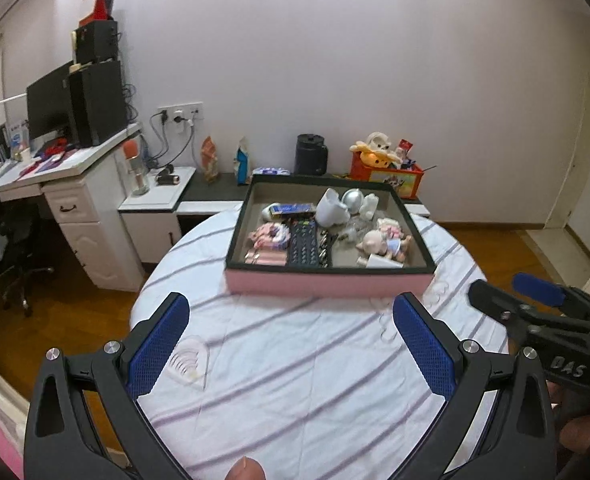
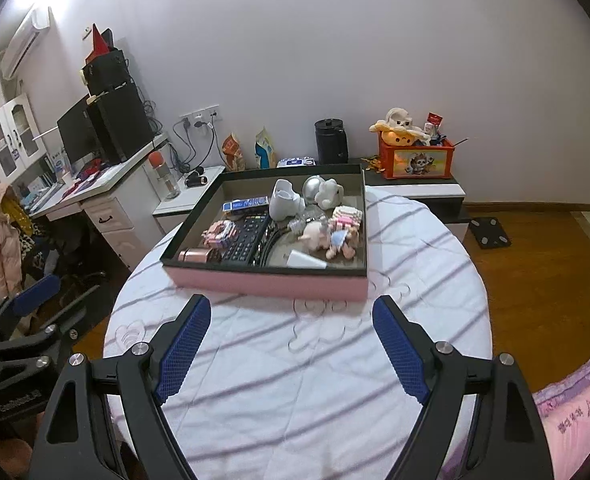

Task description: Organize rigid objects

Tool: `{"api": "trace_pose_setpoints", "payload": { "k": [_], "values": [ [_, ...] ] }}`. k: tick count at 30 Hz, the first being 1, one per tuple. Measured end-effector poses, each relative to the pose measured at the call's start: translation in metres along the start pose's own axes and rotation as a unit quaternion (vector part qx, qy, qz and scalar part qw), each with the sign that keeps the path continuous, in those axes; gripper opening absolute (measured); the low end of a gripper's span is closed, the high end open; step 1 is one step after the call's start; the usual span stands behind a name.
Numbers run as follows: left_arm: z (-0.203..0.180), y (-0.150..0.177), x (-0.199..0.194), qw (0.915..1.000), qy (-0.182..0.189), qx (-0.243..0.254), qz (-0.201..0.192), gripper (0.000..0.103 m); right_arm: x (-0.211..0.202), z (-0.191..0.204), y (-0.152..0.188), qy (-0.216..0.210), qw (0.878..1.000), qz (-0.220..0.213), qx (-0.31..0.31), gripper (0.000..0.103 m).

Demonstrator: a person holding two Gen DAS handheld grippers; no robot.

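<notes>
Well ahead of both spread jaws, pink box (image 1: 329, 280), full, untouched

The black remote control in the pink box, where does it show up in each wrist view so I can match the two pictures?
Left wrist view: the black remote control lies left of centre in the pink box, running front to back, just above mid-frame.
Right wrist view: the remote sits left of centre in the box, angled slightly, near mid-frame.
Shared landmark: the white mug just behind the remote.
</notes>
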State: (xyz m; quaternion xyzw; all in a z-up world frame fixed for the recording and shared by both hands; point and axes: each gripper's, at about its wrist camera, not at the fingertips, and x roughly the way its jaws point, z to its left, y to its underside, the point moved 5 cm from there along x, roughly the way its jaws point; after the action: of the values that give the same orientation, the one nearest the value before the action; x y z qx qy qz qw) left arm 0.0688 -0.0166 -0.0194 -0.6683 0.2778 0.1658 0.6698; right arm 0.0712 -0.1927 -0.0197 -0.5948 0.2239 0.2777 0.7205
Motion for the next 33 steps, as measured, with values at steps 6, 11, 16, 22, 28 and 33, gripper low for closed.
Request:
{"api": "trace_pose_setpoints", "payload": {
  "k": [6, 11, 16, 22, 28, 33],
  "values": [
    [0.014, 0.017, -0.022, 0.9998, -0.009, -0.019, 0.003, 0.103, -0.029, 0.001, 0.018, 0.008, 1.0, -0.009, -0.01, 0.085],
    [0.014, 0.028, -0.036, 0.9997, -0.018, -0.015, 0.009, 0.103, -0.044, 0.001, 0.023, 0.01, 1.0, -0.019, -0.01, 0.085],
    [0.01, 0.03, -0.051, 0.9997, -0.026, -0.004, 0.002, 0.103, -0.051, 0.007, 0.026, 0.007, 1.0, -0.023, -0.017, 0.085],
    [0.009, 0.027, -0.064, 0.9996, -0.025, -0.009, -0.004, 0.103, -0.062, 0.017, 0.027, 0.002, 0.999, -0.032, -0.03, 0.085],
    [0.012, 0.026, -0.074, 0.9992, -0.037, -0.006, -0.011, 0.103, -0.075, 0.029, 0.027, -0.002, 0.998, -0.043, -0.042, 0.085],
    [0.013, 0.027, -0.079, 0.9994, -0.031, -0.012, -0.012, 0.103, -0.079, 0.035, 0.027, -0.004, 0.998, -0.047, -0.048, 0.085]
  ]
}}
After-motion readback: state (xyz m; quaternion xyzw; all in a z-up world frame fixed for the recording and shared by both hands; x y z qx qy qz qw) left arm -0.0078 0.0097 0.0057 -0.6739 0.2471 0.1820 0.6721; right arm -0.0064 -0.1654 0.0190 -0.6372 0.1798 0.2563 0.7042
